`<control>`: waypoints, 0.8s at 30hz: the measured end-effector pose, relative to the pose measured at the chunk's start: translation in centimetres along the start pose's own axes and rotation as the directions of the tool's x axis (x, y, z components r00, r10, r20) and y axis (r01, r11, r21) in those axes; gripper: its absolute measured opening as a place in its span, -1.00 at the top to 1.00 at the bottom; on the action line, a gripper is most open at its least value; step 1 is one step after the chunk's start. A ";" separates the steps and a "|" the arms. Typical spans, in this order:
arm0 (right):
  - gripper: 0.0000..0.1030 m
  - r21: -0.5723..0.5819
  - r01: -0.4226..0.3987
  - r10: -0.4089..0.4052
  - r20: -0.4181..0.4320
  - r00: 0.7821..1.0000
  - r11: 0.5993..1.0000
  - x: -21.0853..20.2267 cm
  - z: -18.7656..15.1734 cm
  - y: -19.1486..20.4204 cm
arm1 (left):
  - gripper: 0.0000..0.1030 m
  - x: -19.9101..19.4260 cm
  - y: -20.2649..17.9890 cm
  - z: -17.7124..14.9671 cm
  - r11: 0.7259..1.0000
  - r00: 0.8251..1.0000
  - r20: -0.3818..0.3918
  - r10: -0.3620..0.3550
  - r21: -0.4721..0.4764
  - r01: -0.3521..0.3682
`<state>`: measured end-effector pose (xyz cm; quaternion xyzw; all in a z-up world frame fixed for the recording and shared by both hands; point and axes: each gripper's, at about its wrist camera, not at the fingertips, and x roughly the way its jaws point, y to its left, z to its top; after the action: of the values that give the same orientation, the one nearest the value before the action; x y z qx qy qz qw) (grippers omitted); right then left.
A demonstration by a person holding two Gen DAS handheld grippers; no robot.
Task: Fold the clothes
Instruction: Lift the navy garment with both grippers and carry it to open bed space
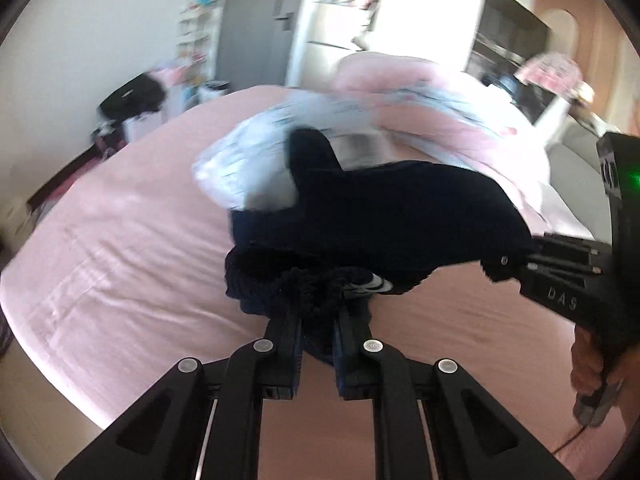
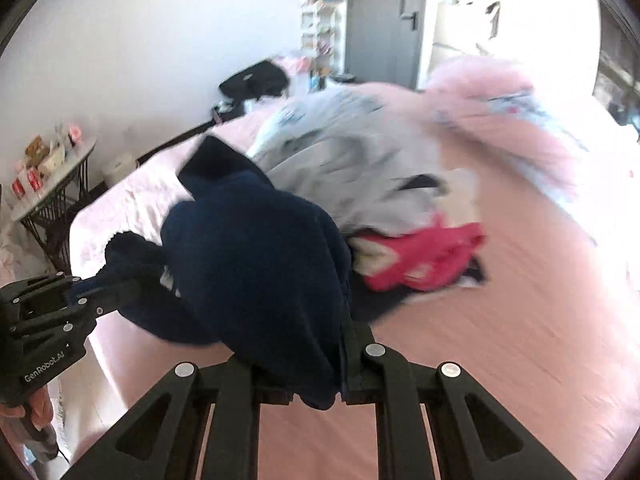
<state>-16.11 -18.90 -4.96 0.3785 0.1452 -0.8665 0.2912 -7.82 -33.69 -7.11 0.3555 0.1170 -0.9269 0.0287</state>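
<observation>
Your left gripper [image 1: 318,312] has its two fingers drawn close together with a bunched, ribbed edge of the navy knit garment [image 1: 384,216] pinched between them, just above the pink bedsheet [image 1: 120,240]. From that same wrist view you can see your right gripper [image 1: 516,266] coming in from the right side, its tips buried in the far end of the same dark cloth — so the garment hangs stretched between your two tools, lifted off the bed rather than lying flat. In the right wrist view the navy knit garment [image 2: 256,248] drapes heavily over the right gripper [image 2: 340,344], covering the left finger almost entirely; the fingers look narrowly set with fabric clamped between them, and a fold of cloth sags down past the hinge. The left gripper [image 2: 116,288] shows at the left edge there, gripping a corner of the knit. Behind the garment lies a heap of other laundry: a pale grey printed piece [image 2: 352,152] on top, a red and cream item [image 2: 428,256] just beside it toward you, and a pink quilt [image 2: 500,112] bunched farther back. A small round side table [image 2: 52,176] with boxes stands by the wall at the left — the background is motion-blurred, so finer details cannot be made out.
</observation>
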 end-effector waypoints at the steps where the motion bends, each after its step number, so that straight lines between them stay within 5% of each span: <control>1: 0.76 0.011 0.017 -0.017 0.011 1.000 1.000 -2.0 -0.7 -0.9 | 0.80 -0.8 -1.6 0.2 1.000 1.000 0.004 -0.020 0.024 0.020; 7: 0.76 0.112 0.102 -0.104 0.014 0.994 0.988 -12.1 -5.9 -7.0 | 0.80 -5.0 -11.9 0.4 0.975 0.987 0.025 -0.160 0.161 0.154; 13: 0.76 0.245 0.210 -0.217 0.003 0.976 0.947 -20.2 -13.4 -12.5 | 0.80 -4.1 -20.4 -2.5 0.925 0.959 -0.069 -0.276 0.252 0.284; 17: 0.72 0.363 0.271 -0.263 -0.074 0.962 0.891 -22.6 -19.6 -17.4 | 0.80 -1.8 -26.2 -6.9 0.885 0.926 -0.199 -0.319 0.288 0.367; 20: 0.68 0.430 0.333 -0.229 -0.275 0.934 0.839 -20.0 -24.6 -21.1 | 0.80 0.5 -29.6 -10.6 0.870 0.903 -0.316 -0.292 0.304 0.388; 24: 0.54 0.542 0.322 -0.179 -0.299 0.937 0.776 -20.4 -27.8 -23.8 | 0.79 0.5 -31.8 -12.4 0.867 0.905 -0.336 -0.259 0.333 0.372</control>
<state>-3.75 21.08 -7.77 0.5244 -0.0454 -0.8499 0.0233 -4.43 0.10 -10.10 0.4572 -0.0094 -0.8635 -0.2127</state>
